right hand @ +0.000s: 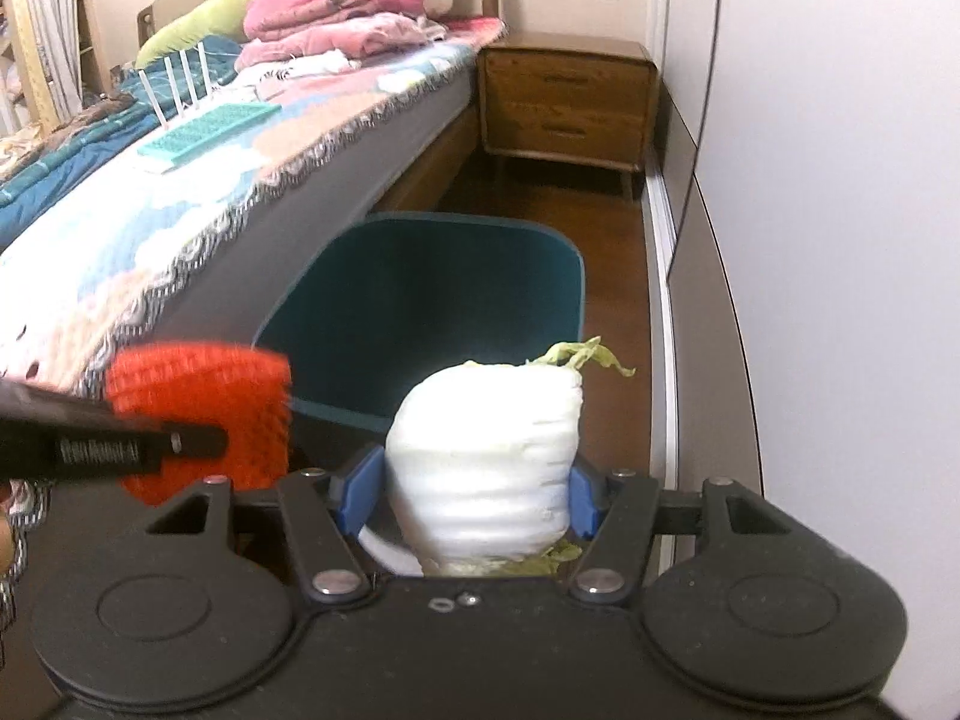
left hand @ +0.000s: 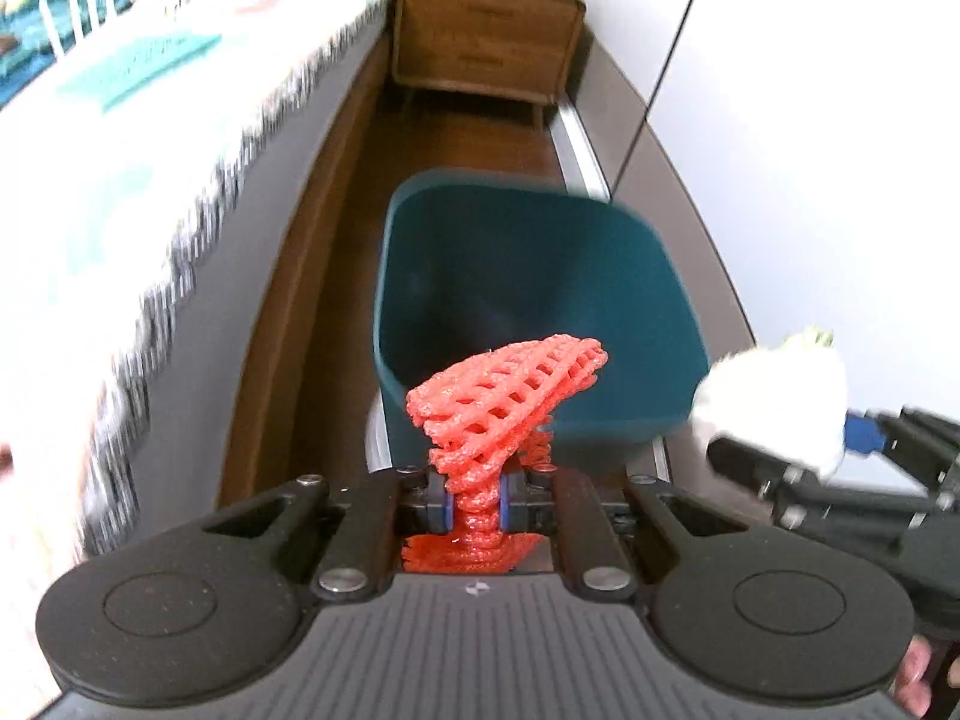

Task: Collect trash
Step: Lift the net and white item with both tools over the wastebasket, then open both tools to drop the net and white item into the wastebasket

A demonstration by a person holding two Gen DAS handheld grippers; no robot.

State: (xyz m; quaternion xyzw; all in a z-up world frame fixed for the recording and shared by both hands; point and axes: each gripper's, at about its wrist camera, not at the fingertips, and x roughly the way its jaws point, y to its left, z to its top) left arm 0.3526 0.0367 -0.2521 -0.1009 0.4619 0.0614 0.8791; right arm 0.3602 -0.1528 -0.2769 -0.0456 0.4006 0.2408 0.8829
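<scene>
Trash is in both my hands and neither piece is binned yet. My left hand-held gripper [left hand: 474,495] is pinched nearly shut on a red foam net [left hand: 507,405], the mesh bunched between the pads and fanning out above them. My right hand-held gripper [right hand: 471,492] is clamped at a middling width on a white vegetable stump [right hand: 486,456] with a few wilted green leaves at its top — a cabbage core, I think. The teal bin [left hand: 534,276] stands on the wooden floor [left hand: 336,276] between the bed [right hand: 180,204] and the white wardrobe [right hand: 840,240], ahead of and below both pieces. What I can see of its inside looks dark and bare — the very bottom is hidden. I judge the pick-up done and the drop left: carry both over the rim and let go. Whether more trash lies elsewhere, I cannot tell.
</scene>
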